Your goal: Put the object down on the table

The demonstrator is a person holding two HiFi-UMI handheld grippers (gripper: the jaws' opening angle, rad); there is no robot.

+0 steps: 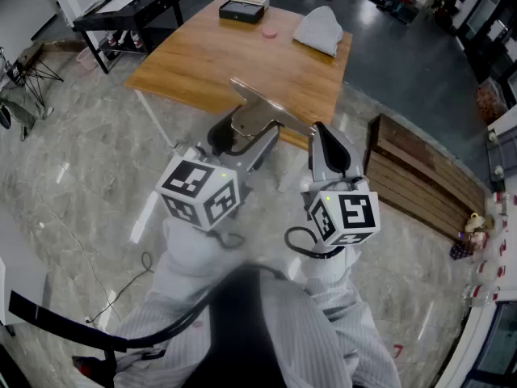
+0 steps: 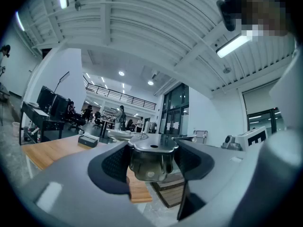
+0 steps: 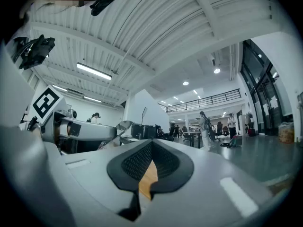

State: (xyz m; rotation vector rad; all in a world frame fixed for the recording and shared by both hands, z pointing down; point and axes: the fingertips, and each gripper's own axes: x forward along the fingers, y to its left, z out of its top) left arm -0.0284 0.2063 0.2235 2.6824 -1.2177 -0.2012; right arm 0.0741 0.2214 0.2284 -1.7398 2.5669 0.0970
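1. The shiny metal object point(image 2: 150, 161) sat clamped in the left gripper point(image 1: 245, 141), one dark pad pressing on each side, so the jaws stood wide apart around it.
2. It hung in the air at the middle of the head view, over the near edge of the wooden table point(image 1: 202, 63), not resting on the top.
3. The right gripper point(image 1: 330, 150), just right of it, had its jaws drawn together on nothing, with only a sliver of table showing between the pads.
4. I counted two grippers and one metal object.
5. Three things lay at the table's far end, near the top of the frame: one dark box point(image 1: 242, 10), one small pink piece point(image 1: 269, 32) and one white cloth point(image 1: 319, 29).
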